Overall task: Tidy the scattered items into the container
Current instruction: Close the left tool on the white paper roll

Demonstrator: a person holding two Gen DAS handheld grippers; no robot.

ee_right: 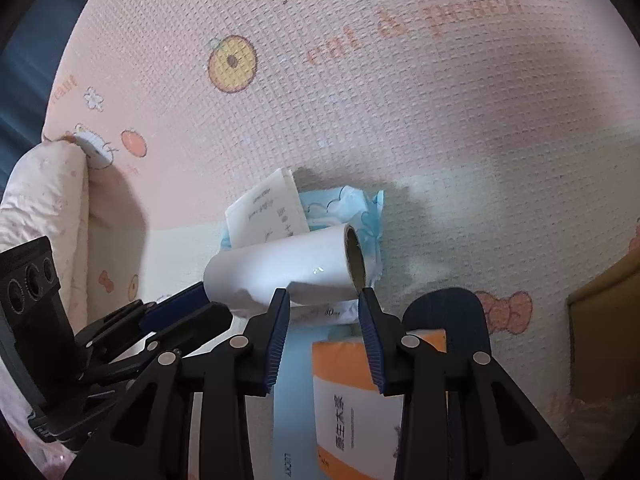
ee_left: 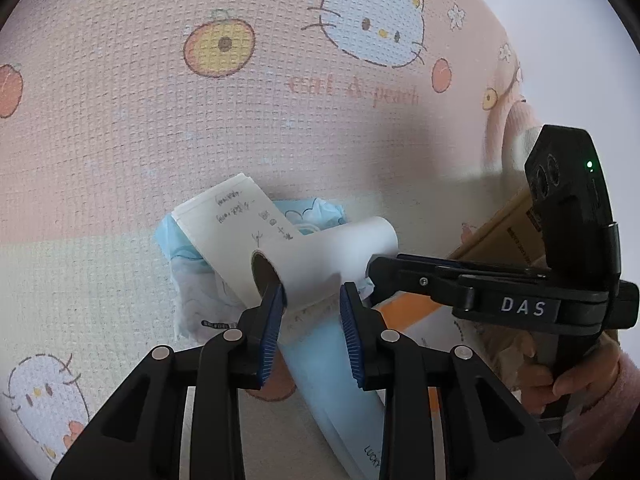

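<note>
White roll lies crosswise on the mat, just ahead of both grippers. We judge the left gripper nearer; its jaws stand apart, as do those of the right gripper.

Mat: woven, coarse-textured cloth, matt, printed. Roll: smooth white paper with slight sheen, on a brown cardboard core. Wrapper: crinkled, glossy blue plastic film. Left tool: matt black plastic; ribbed blue pads.
</note>
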